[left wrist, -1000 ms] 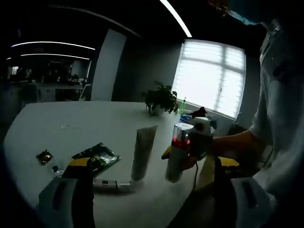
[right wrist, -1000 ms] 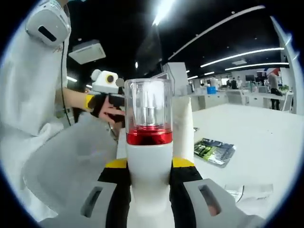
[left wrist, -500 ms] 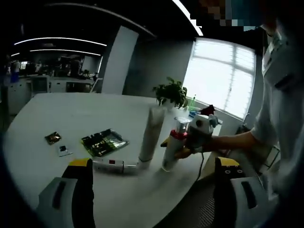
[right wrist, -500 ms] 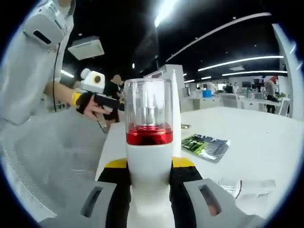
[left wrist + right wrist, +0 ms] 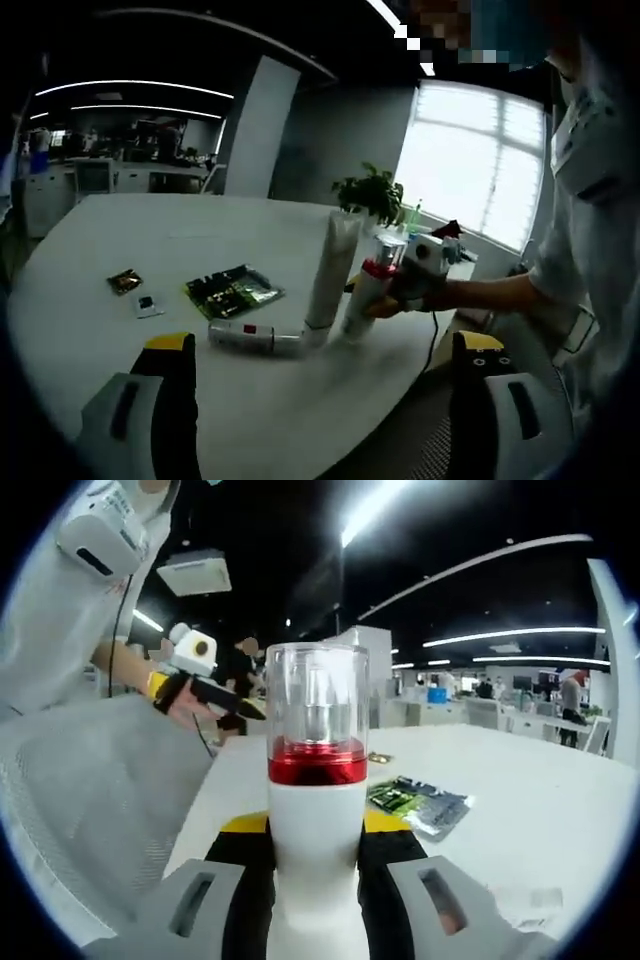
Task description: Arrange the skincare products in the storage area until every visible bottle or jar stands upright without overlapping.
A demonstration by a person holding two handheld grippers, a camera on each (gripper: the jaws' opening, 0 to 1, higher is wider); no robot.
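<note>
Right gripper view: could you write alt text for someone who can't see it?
The right tongs are shut on a white pump bottle with a red band and clear cap, held upright over a white table. A green packet lies behind, and the left tongs show at left.

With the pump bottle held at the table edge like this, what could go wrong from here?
1. The right gripper is shut on the white pump bottle with red collar and clear cap, leaning near the white table's edge; released tilted, it might tip or fall off.
2. The upright white tube stands close beside it and could be knocked over.
3. The small white bottle with a red label lying on its side by the tube's foot may roll if bumped.
</note>
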